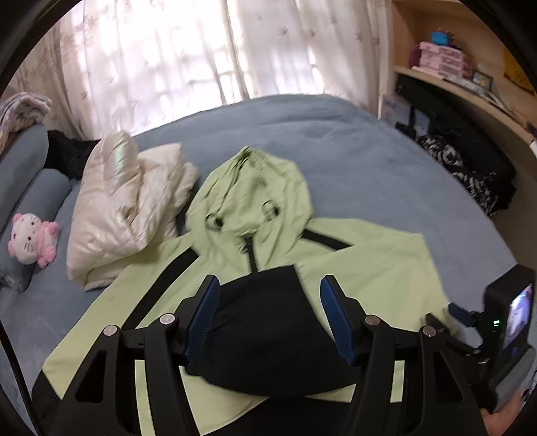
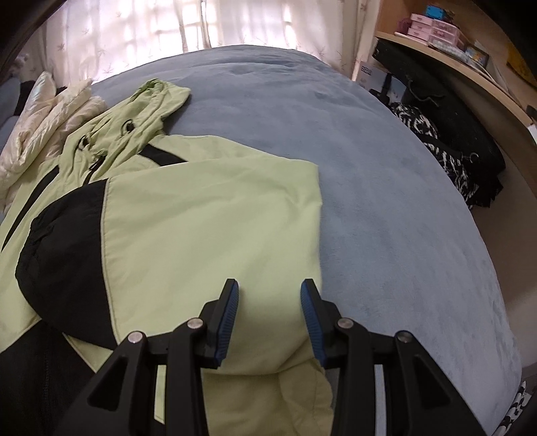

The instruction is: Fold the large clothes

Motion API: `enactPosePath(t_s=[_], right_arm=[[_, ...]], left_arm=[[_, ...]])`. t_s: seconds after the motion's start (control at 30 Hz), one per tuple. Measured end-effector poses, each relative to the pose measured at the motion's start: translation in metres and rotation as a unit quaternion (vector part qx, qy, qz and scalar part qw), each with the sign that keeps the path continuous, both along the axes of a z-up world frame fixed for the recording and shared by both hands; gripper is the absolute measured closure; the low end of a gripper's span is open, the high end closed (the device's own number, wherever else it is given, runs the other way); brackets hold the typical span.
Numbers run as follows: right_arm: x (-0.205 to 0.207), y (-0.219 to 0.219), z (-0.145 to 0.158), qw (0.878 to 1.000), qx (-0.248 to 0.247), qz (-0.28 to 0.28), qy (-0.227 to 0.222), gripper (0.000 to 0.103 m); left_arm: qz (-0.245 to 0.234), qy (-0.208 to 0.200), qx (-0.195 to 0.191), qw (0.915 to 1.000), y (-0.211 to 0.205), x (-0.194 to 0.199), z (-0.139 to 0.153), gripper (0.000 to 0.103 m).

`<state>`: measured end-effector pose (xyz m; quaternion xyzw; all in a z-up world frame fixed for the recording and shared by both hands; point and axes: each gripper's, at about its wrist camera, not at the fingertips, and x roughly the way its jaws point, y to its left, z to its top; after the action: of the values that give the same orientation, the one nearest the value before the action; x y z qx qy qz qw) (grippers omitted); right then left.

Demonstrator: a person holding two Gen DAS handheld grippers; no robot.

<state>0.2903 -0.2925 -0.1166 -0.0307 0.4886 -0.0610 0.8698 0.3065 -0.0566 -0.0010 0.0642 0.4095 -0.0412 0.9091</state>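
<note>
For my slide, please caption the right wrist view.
Open right gripper above light green hooded jacket on blue bed cover.

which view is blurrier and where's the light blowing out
Left wrist view: motion smear on the green jacket's hood and the cream quilted jacket; the backlit curtains are washed out. Right wrist view: sharper, the green jacket crisp, curtains overexposed too. Both show fisheye bending at the bed edges.

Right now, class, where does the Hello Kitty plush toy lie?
In the left wrist view, the Hello Kitty plush sits at the far left on the blue bed, left of the cream padded jacket, which is beside the green jacket.
</note>
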Motion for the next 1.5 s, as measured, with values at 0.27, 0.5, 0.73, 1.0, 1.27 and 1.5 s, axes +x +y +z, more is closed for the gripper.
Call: enactPosePath(t_s=[0.27,0.5,0.73,1.0,1.27,1.5], right_arm=[[-0.007,0.046,0.015,0.999,0.014,0.049,-0.008,0.064],[-0.027,0.116,0.058,0.99,0.034,0.125,-0.046,0.064],[-0.053,0.188,0.094,0.976,0.064,0.195,-0.068,0.061],[-0.083,0.266,0.099,0.958,0.08,0.265,-0.068,0.047],[-0.106,0.329,0.081,0.946,0.082,0.31,-0.054,0.047],[-0.113,0.366,0.053,0.943,0.105,0.315,-0.025,0.047]], left_arm=[[0.051,0.02,-0.057,0.9969,0.076,-0.01,-0.002,0.042],[0.097,0.031,-0.062,0.9928,0.161,-0.053,-0.007,0.042],[0.149,0.049,-0.08,0.9844,0.254,-0.117,-0.02,0.042],[0.203,0.067,-0.118,0.9698,0.35,-0.197,-0.05,0.042],[0.263,0.093,-0.182,0.9429,0.419,-0.248,-0.097,0.041],[0.308,0.104,-0.254,0.9109,0.459,-0.271,-0.137,0.041]])
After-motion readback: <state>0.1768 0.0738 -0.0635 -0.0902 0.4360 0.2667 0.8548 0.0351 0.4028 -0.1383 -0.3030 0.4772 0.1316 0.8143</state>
